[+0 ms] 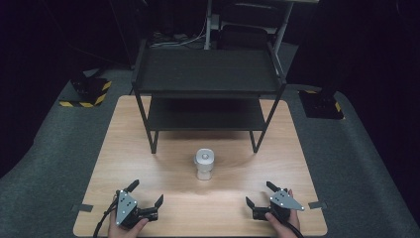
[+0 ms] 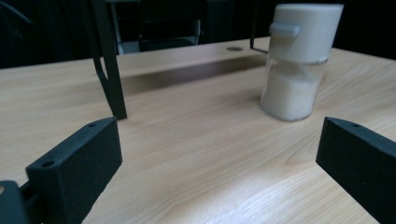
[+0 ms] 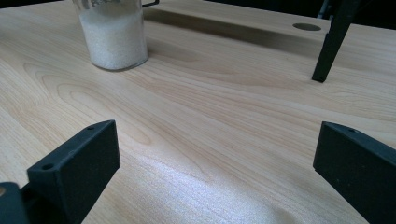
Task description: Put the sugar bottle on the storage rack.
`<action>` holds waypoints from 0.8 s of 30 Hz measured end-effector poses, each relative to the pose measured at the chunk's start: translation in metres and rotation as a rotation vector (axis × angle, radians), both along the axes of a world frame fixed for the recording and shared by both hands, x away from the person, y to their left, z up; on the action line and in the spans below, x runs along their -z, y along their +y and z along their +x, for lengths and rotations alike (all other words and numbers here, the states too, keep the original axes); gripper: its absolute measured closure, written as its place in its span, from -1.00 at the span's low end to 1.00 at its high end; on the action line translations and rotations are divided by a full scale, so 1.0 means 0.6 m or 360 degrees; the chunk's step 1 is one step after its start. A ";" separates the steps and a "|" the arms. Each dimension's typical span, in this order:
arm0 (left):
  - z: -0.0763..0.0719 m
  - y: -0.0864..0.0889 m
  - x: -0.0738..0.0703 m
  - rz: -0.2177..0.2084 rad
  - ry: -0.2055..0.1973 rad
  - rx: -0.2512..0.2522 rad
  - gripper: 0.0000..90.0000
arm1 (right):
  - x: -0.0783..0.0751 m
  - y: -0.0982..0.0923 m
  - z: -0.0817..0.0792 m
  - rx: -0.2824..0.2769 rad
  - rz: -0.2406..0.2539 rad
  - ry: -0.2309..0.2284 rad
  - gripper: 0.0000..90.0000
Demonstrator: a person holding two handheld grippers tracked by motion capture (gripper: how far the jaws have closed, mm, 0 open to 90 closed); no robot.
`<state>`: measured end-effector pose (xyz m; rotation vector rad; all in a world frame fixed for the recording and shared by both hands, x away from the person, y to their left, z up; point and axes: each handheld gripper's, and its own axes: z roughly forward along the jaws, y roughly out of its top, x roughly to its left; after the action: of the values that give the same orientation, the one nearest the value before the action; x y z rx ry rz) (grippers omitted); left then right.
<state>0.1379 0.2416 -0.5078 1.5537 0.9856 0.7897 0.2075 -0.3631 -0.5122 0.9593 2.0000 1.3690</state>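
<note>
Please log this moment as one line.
left gripper open | right gripper open | jar upright, untouched | shelf rack behind

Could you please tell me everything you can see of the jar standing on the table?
The jar is a clear, glass-looking cylinder with a wide off-white lid that looks like plastic and has a raised bar handle on top. White grains fill its lower part. It stands upright, lid on, near the middle of the wooden table, just in front of the black shelf rack. Only the table touches it.
</note>
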 end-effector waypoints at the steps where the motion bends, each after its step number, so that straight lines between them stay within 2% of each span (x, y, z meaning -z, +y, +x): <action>1: -0.001 -0.001 -0.003 -0.0002 -0.0004 0.0004 -0.99 | 0.000 0.000 0.000 0.0000 0.0001 0.0000 -0.99; 13: 0.001 -0.011 -0.045 -0.0012 -0.0086 0.0013 -0.99 | 0.000 0.002 -0.001 0.0007 -0.0007 -0.0008 -0.99; 15: 0.002 -0.013 -0.049 -0.0041 -0.0093 0.0011 -0.99 | 0.000 0.002 -0.001 0.0005 -0.0010 -0.0011 -0.99; 24: 0.010 -0.037 -0.066 -0.0024 -0.0134 0.0055 -0.99 | 0.001 0.002 -0.001 0.0006 -0.0007 -0.0009 -0.99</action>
<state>0.1441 0.2195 -0.4684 1.5084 0.8992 0.8152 0.2067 -0.3620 -0.5126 0.9558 1.9949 1.3632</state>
